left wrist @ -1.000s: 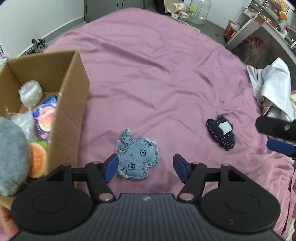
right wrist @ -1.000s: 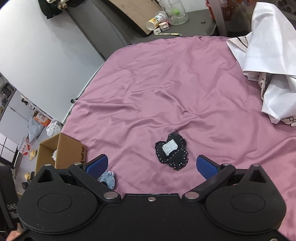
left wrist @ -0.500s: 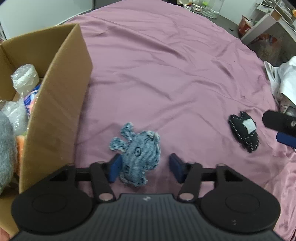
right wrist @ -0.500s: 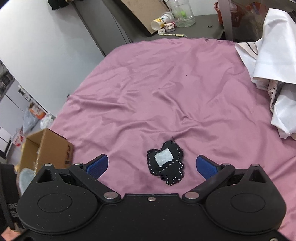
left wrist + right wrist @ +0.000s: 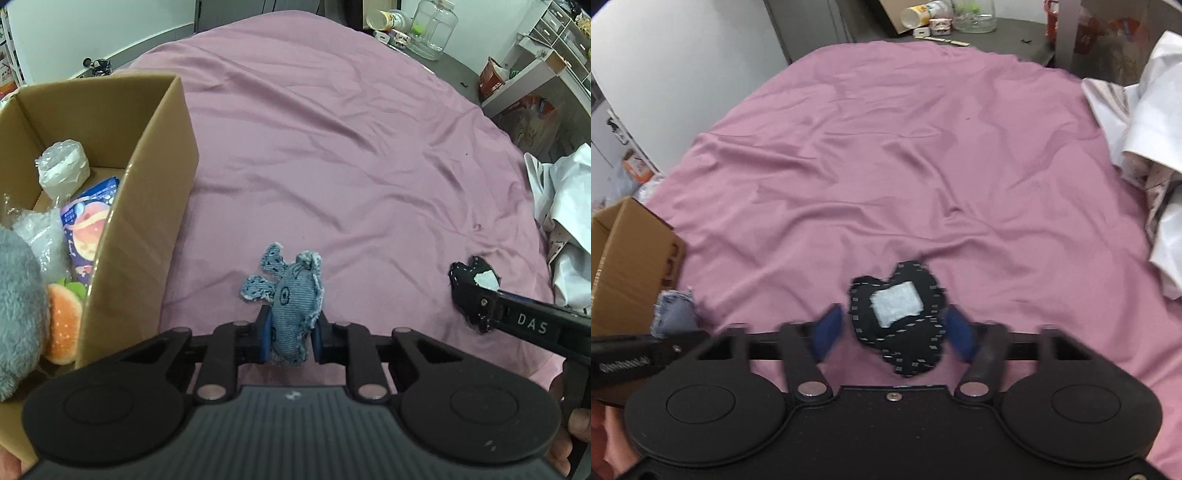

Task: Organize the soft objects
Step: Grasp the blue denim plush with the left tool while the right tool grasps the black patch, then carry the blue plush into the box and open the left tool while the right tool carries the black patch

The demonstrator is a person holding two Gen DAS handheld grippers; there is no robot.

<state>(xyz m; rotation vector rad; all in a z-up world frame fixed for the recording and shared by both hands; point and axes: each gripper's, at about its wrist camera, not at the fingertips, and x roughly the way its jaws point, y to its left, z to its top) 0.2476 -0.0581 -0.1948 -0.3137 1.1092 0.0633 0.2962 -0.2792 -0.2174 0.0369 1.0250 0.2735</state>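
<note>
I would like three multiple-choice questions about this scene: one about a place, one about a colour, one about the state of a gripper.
1. Where is the cardboard box relative to the denim toy, seen from the left wrist?
A. to its left
B. to its right
C. under it

2. What colour is the sheet?
A. green
B. pink-purple
C. yellow

3. What is the left gripper doing?
A. open over the sheet
B. shut on the black toy
C. shut on the denim toy

Answers:
1 A, the box fills the left side of that view.
2 B, it is mauve throughout.
3 C, both blue pads press the denim toy's sides.
</note>
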